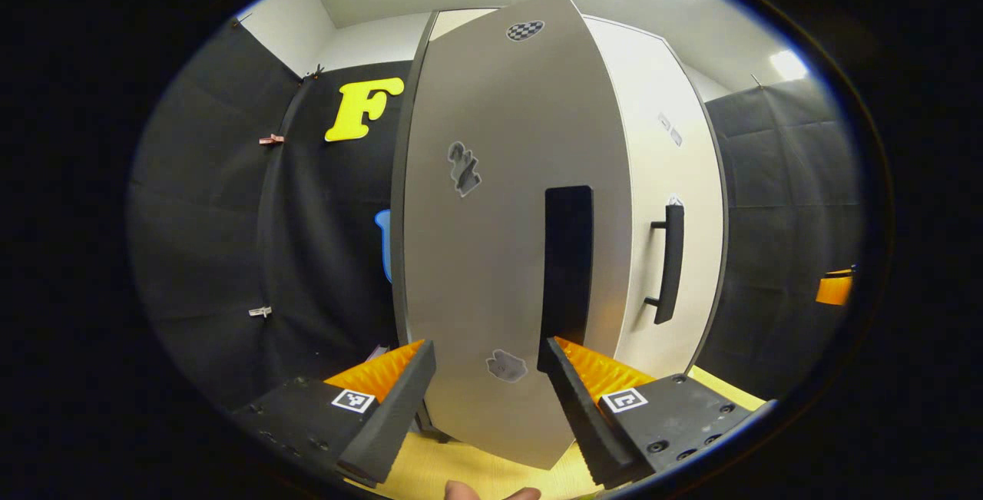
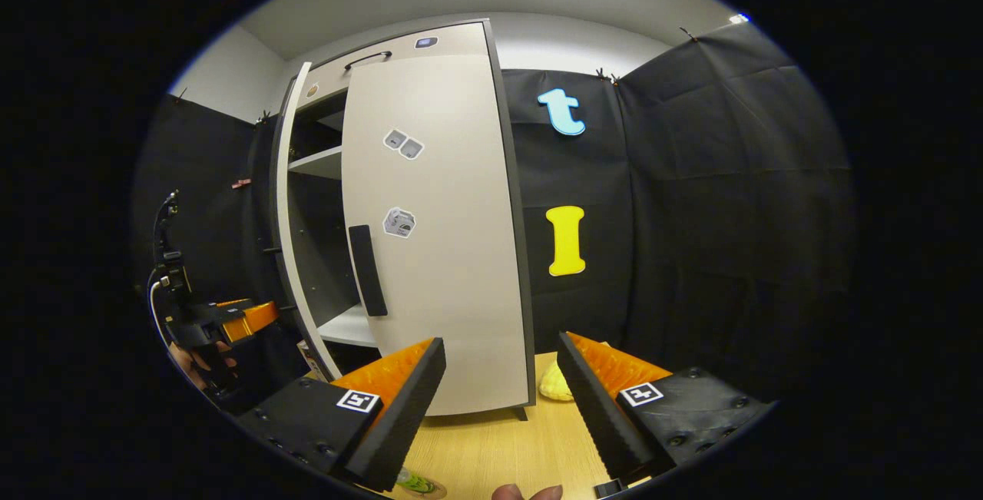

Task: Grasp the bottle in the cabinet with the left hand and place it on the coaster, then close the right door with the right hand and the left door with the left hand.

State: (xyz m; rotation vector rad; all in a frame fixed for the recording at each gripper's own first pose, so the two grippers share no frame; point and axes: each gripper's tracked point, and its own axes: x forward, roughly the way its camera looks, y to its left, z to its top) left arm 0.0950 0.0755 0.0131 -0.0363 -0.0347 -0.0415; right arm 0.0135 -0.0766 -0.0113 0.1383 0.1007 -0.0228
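The right door (image 2: 438, 239) is shut and the left door (image 1: 499, 239) stands ajar before the left gripper (image 1: 488, 400), whose jaws gape empty, like the right gripper's (image 2: 499, 400). The bottle (image 2: 415, 482) seems set down at the table's near edge. Pushing flat against the panel beside the left door's handle (image 1: 568, 262) should swing it home.

One cabinet (image 2: 430, 216), two doors, two handles, two shelves, one yellow object (image 2: 554, 386).

Grey cabinet doors (image 1: 499, 216) (black handles (image 1: 567, 262)), wooden table (image 2: 499, 446).

Black cloth walls (image 2: 691, 177) enclose a light wooden tabletop (image 2: 499, 446) under white ceiling lights (image 1: 787, 64).
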